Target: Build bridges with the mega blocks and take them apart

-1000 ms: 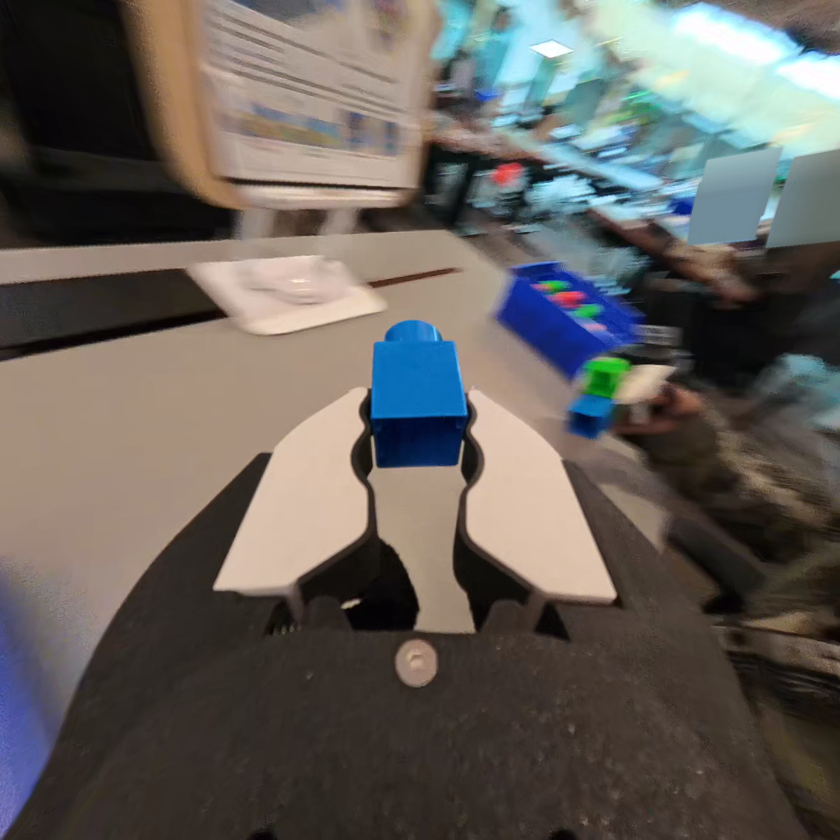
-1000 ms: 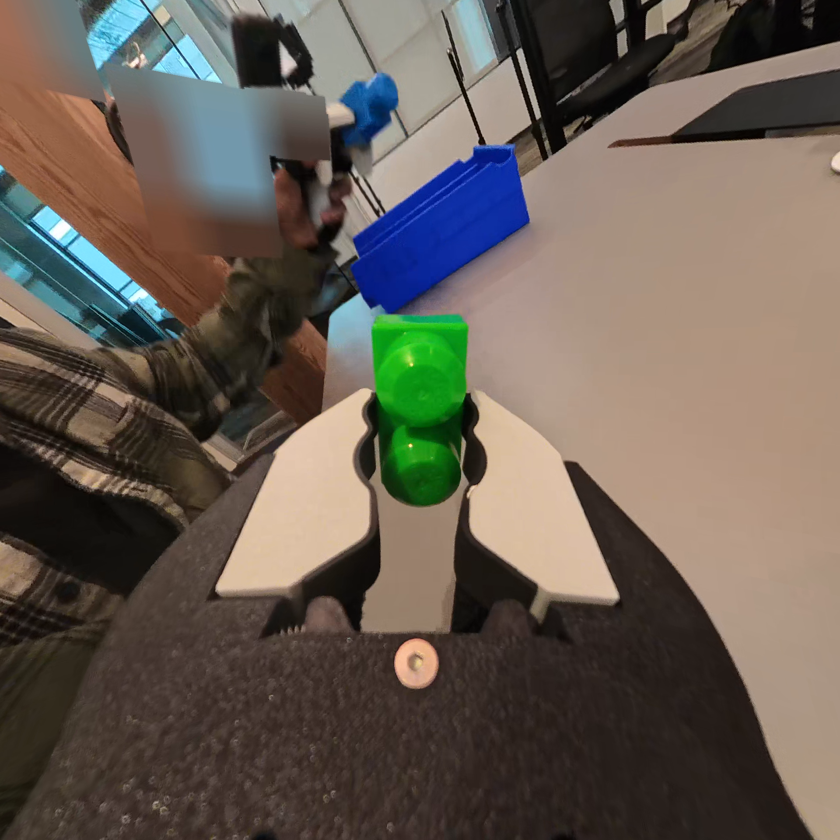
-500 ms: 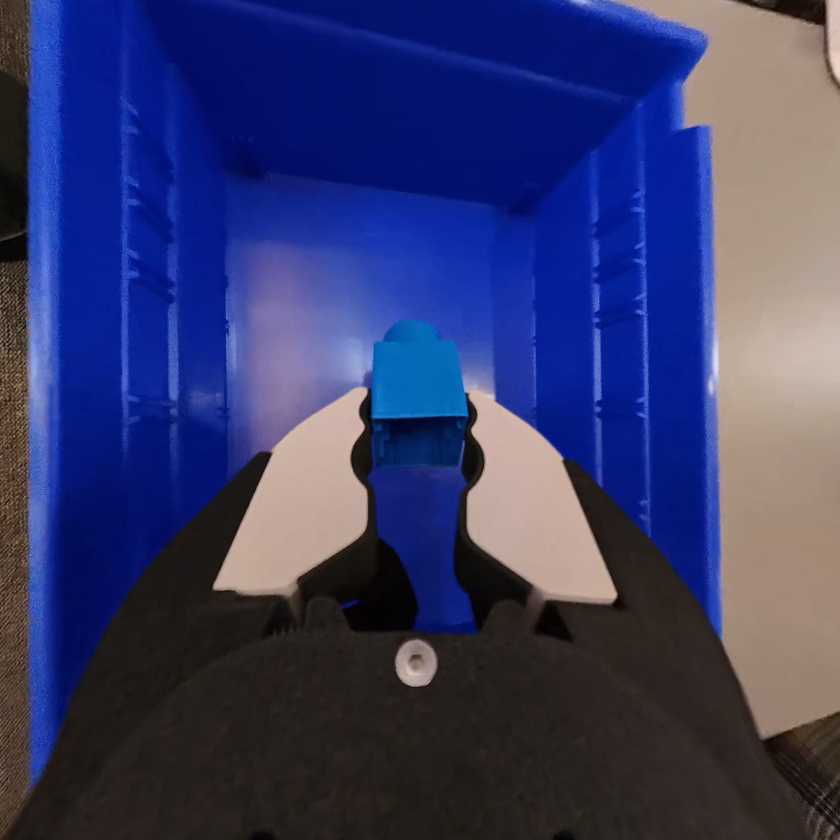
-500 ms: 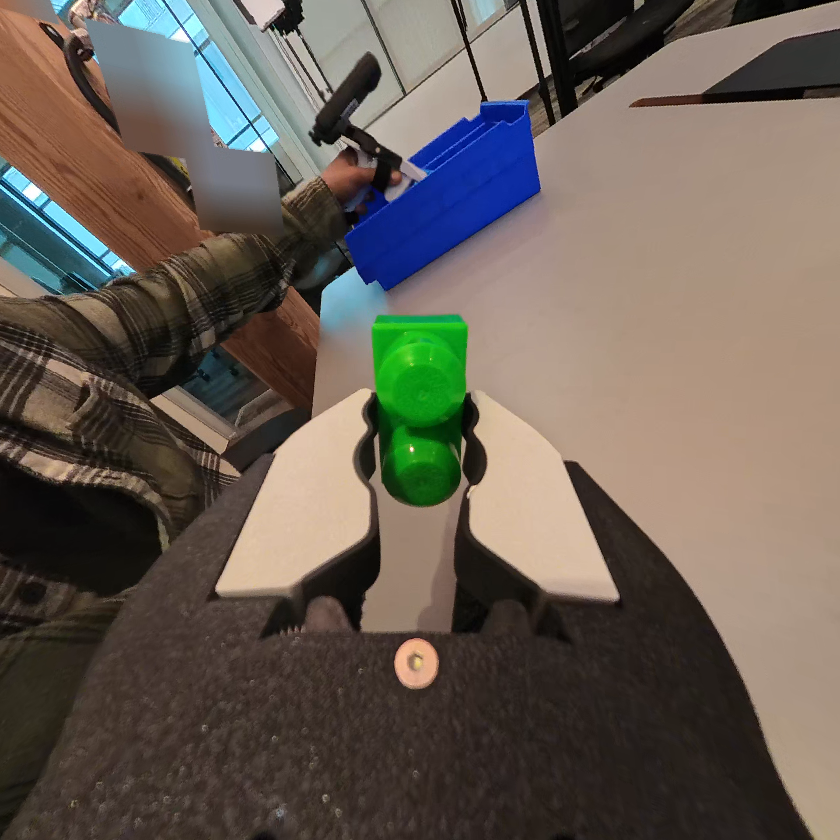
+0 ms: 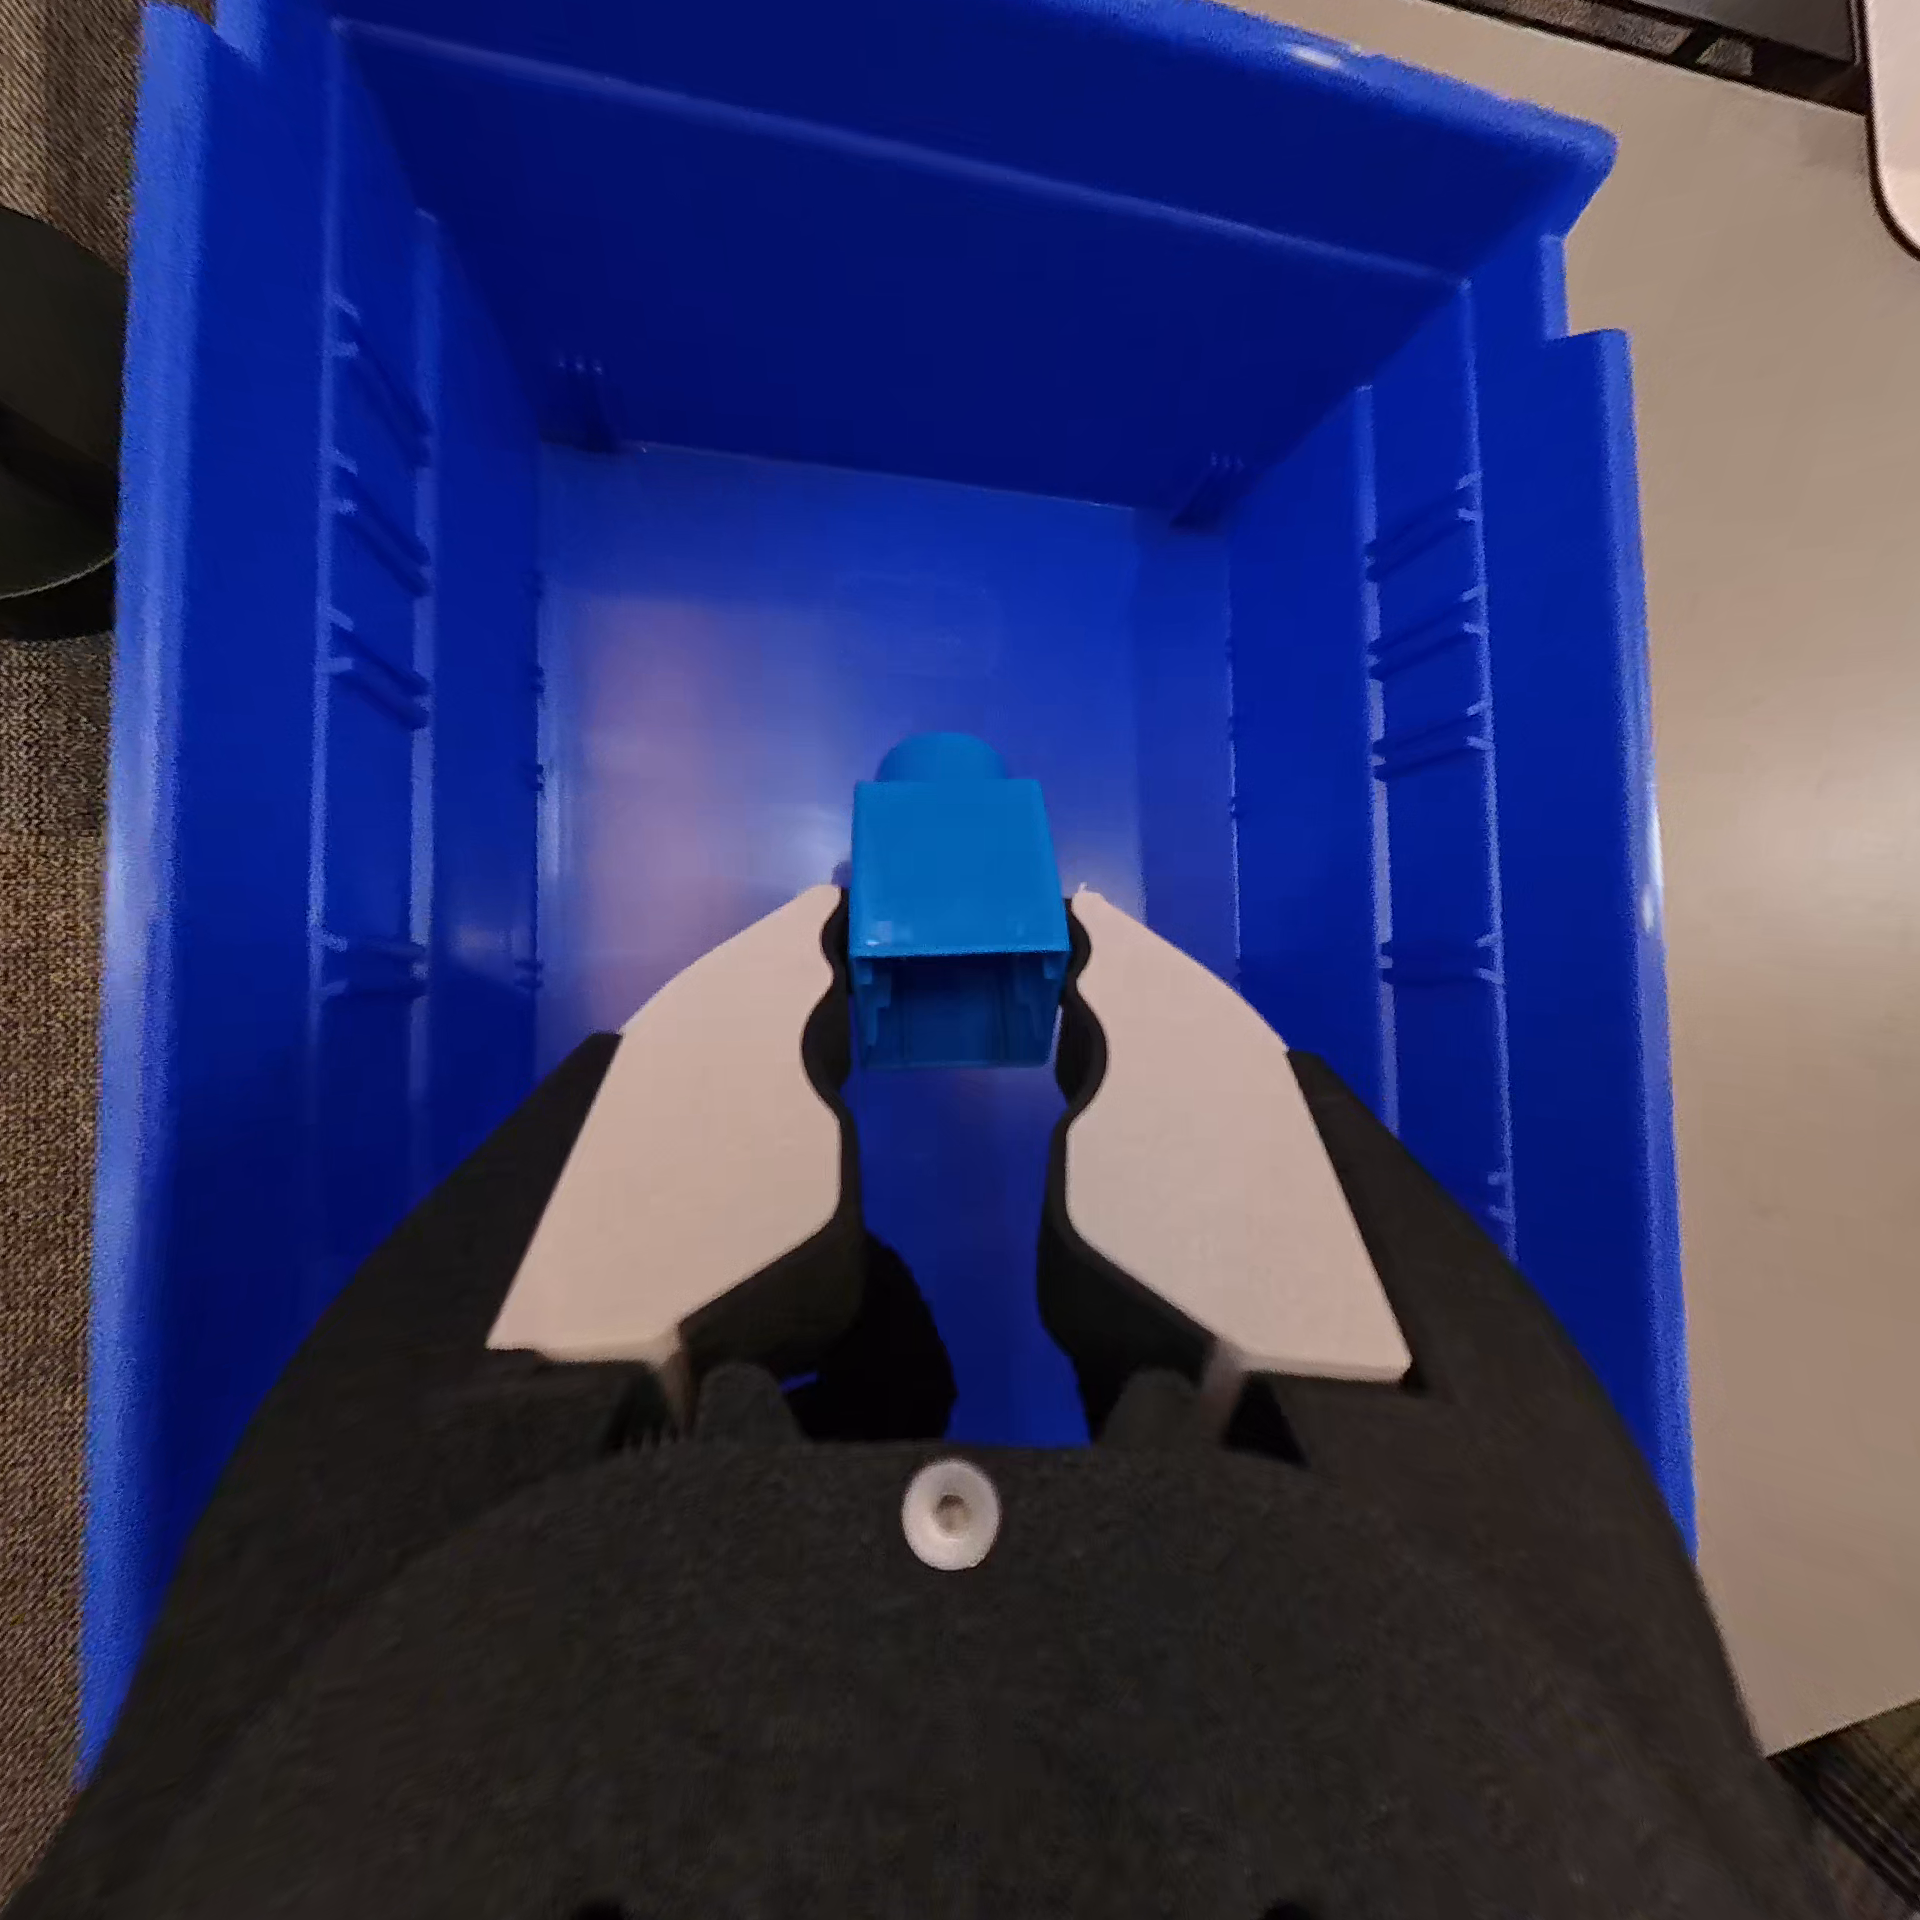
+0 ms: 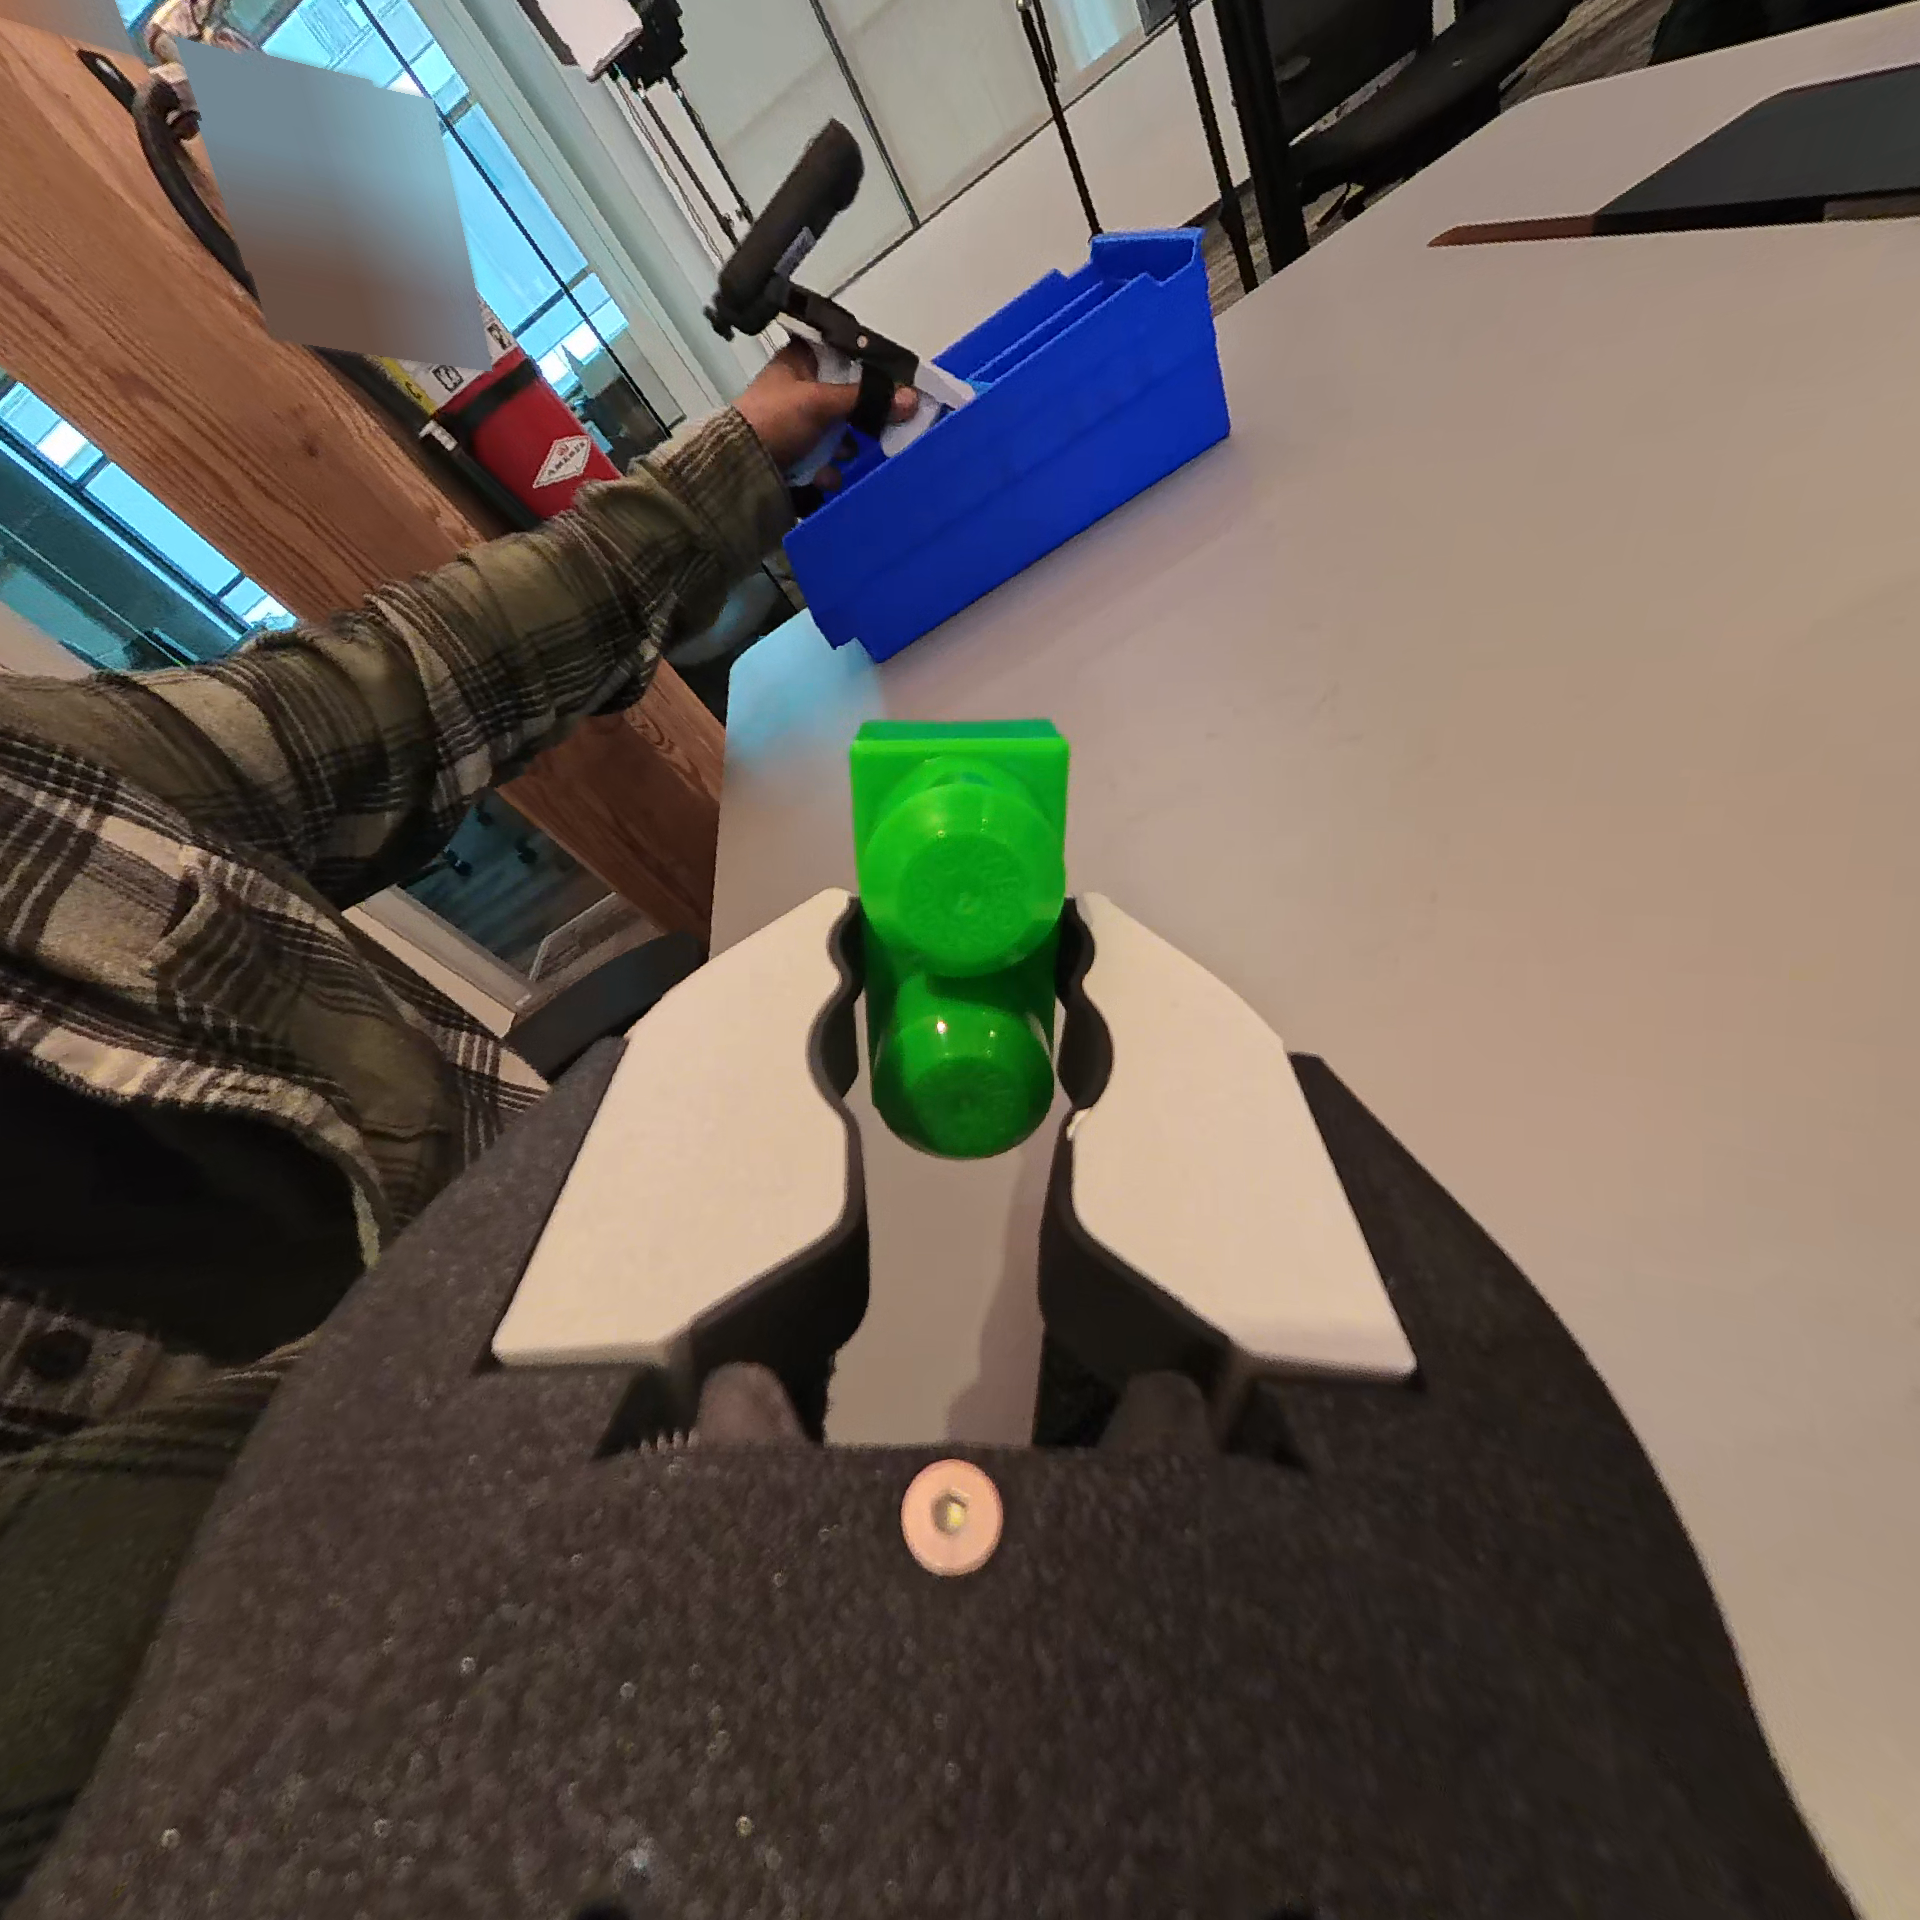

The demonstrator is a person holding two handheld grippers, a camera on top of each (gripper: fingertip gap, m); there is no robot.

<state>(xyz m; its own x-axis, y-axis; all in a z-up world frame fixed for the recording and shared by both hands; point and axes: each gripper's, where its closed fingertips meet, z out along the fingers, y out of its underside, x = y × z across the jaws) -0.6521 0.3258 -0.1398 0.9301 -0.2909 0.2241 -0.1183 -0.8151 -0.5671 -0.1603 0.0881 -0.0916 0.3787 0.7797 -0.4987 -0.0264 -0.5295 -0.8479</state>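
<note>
My left gripper point(image 5: 956, 914) is shut on a small blue one-stud block point(image 5: 951, 883) and holds it over the inside of a blue plastic bin point(image 5: 260, 727), stud pointing away. No other blocks show on the bin's visible floor. My right gripper point(image 6: 958, 920) is shut on a green two-stud block point(image 6: 961, 914), studs facing the camera, above the grey table point(image 6: 1455, 831). In the right wrist view the bin point(image 6: 1039, 468) stands at the table's far left corner, with the left gripper point(image 6: 914, 400) reaching into it.
The person's plaid sleeve point(image 6: 416, 707) stretches across the left of the right wrist view. A wooden pillar point(image 6: 208, 416) and a red fire extinguisher point(image 6: 530, 447) stand beyond the table edge. A dark panel point(image 6: 1745, 177) lies at the table's far right. Carpet point(image 5: 52, 831) shows left of the bin.
My left gripper swung from above the table over to the bin and now holds the blue block slightly lower inside it. My right gripper has stayed almost still with the green block.
</note>
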